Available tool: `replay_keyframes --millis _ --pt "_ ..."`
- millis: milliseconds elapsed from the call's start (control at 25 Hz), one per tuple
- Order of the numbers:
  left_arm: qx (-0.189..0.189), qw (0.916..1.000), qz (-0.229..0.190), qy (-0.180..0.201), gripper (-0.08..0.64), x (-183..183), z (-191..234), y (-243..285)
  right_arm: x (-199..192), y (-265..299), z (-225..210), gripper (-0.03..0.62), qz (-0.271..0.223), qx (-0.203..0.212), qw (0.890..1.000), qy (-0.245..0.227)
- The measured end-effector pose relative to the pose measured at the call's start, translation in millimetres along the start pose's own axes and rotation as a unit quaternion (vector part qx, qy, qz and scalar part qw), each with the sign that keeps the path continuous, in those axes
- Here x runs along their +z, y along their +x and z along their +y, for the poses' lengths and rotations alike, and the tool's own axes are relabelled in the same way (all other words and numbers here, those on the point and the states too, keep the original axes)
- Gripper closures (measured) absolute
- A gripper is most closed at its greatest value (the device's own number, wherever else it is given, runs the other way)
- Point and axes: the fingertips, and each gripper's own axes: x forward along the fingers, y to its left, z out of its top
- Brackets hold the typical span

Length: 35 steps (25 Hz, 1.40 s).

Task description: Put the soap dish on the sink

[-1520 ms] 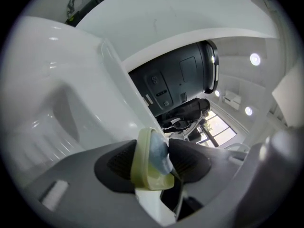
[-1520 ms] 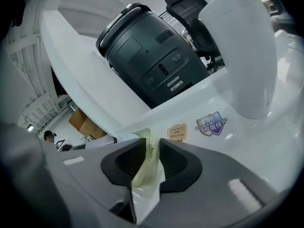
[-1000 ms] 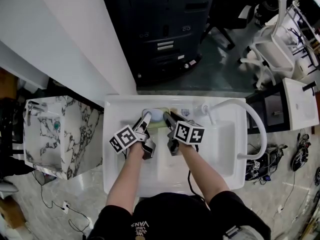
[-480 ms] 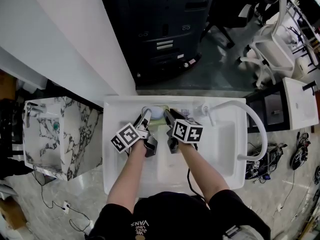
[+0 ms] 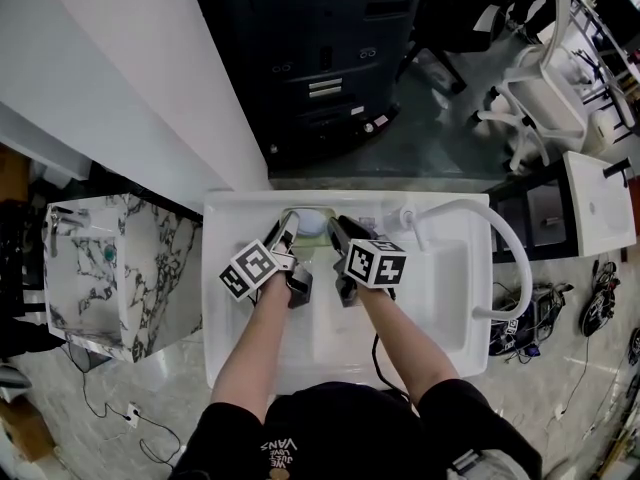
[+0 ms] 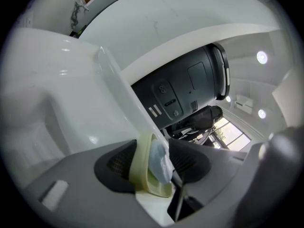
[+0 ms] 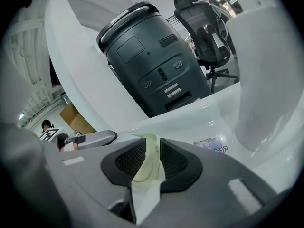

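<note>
A pale yellow-green soap dish [image 5: 313, 236] with a pale bar of soap [image 5: 312, 222] in it is at the back ledge of the white sink [image 5: 225, 358], held between both grippers. My left gripper [image 5: 289, 227] is shut on the dish's left rim. In the left gripper view the dish [image 6: 142, 175] and soap [image 6: 159, 160] sit between the dark pads. My right gripper [image 5: 335, 230] is shut on the right rim, and the right gripper view shows that rim [image 7: 148, 161] pinched between its pads. I cannot tell whether the dish rests on the ledge.
A curved white faucet [image 5: 512, 253] and a tap handle [image 5: 408, 217] stand at the sink's right. A marble-patterned sink [image 5: 120, 268] is to the left, another white sink [image 5: 600, 203] to the right. A dark machine [image 5: 320, 58] stands behind. Cables lie on the floor.
Both grippers and the dish have edged slightly toward the sink's back ledge; both grips are unchanged.
</note>
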Motion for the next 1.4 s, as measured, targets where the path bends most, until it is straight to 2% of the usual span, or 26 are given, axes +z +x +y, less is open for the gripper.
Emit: replay_keyframes --millis 480,1080,1400 --pt "0.002 0.9997 0.003 0.026 0.331 5 -2 5 -17 -23 13 0.520 -0.002 0.011 0.999 -0.048" --pt "0.006 0.9960 0.012 0.089 0.325 4 -5 6 -44 -25 23 0.502 0.029 0.003 0.996 -0.090" --pt "0.012 0.9955 0.013 0.093 0.321 2 -4 7 -51 -24 21 0.436 0.044 -0.008 0.993 -0.106"
